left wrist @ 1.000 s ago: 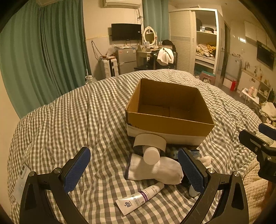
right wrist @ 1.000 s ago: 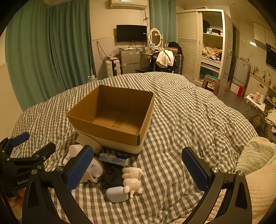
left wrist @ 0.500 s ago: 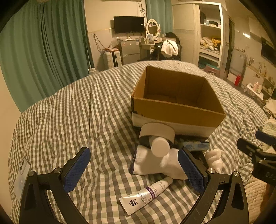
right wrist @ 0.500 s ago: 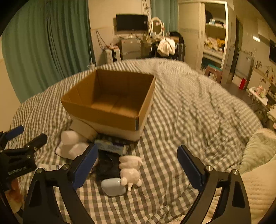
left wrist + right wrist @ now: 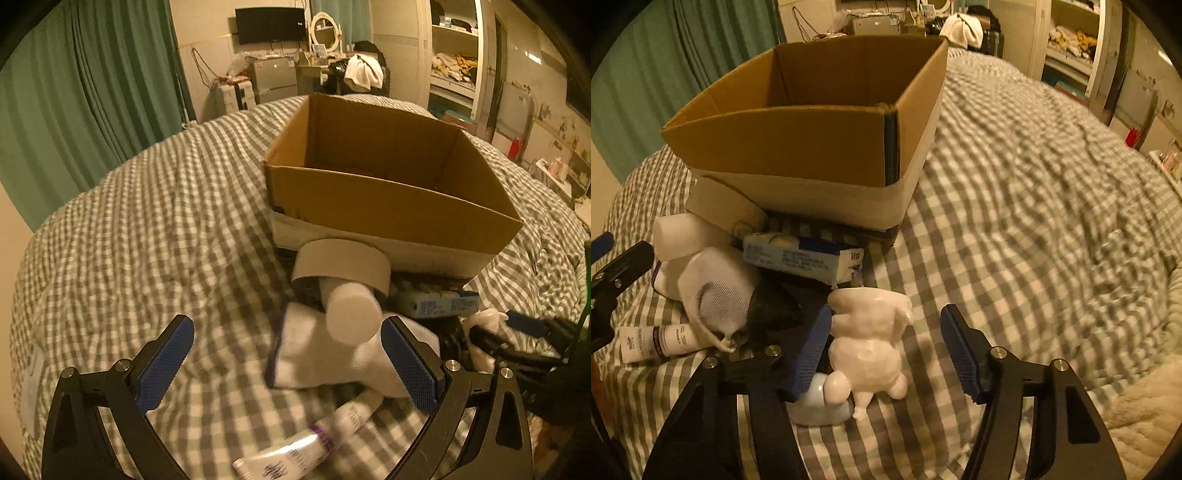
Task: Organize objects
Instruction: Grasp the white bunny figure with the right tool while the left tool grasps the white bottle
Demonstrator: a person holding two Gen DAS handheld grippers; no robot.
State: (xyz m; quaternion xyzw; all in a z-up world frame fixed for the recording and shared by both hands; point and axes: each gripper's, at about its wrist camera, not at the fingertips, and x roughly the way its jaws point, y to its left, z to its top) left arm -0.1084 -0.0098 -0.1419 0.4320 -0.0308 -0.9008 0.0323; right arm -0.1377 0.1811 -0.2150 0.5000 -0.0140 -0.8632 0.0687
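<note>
An open cardboard box (image 5: 388, 206) (image 5: 798, 144) sits on the checked bed. In front of it lies a pile: a tape roll (image 5: 341, 262), a white bottle (image 5: 352, 317), a white sock (image 5: 314, 354) (image 5: 716, 295), a tube (image 5: 314, 443) (image 5: 657, 341), a blue-white packet (image 5: 432, 304) (image 5: 805, 258), a white animal figurine (image 5: 871, 343) and a pale blue object (image 5: 820, 406). My left gripper (image 5: 288, 365) is open just before the sock and bottle. My right gripper (image 5: 886, 350) is open around the figurine, its left pad (image 5: 812, 350) next to it.
The checked duvet (image 5: 1034, 206) covers the bed. A fluffy cream blanket (image 5: 1137, 413) lies at the right edge. Green curtains (image 5: 92, 85), a TV, a fridge and an open wardrobe (image 5: 454, 62) stand beyond the bed.
Both grippers have moved forward and down toward the pile. The right gripper's jaws have narrowed and now flank the white figurine. The left gripper stays wide open.
</note>
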